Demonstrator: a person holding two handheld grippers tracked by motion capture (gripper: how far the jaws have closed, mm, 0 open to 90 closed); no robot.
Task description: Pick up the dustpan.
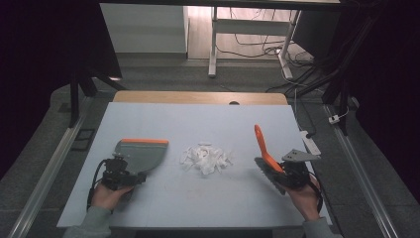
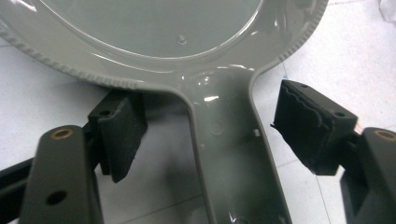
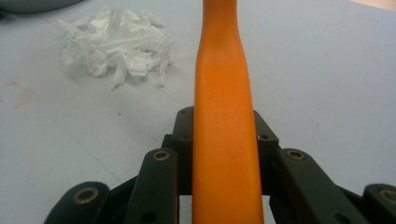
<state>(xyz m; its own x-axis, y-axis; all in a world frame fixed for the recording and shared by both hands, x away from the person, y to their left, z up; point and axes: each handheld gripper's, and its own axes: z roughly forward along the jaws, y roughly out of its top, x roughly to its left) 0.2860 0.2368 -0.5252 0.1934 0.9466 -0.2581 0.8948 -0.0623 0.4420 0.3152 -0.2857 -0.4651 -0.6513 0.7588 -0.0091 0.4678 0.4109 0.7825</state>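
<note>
Left tool (image 2: 205, 135): pads apart, straddling handle of grey plastic dustpan with orange lip (image 1: 143, 153), not yet pressing. Centre handle between pads, then clamp. Right tool (image 3: 223, 140): clamped on orange-handled brush (image 1: 266, 152). White paper scrap pile (image 1: 205, 157) lies between tools on desk (image 1: 198, 198).

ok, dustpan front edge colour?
Orange strip on the grey dustpan; clearest in the high view.

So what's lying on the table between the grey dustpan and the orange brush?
A little heap of white paper scraps lies between the dustpan and the brush, touching neither. The high view shows it best.
</note>
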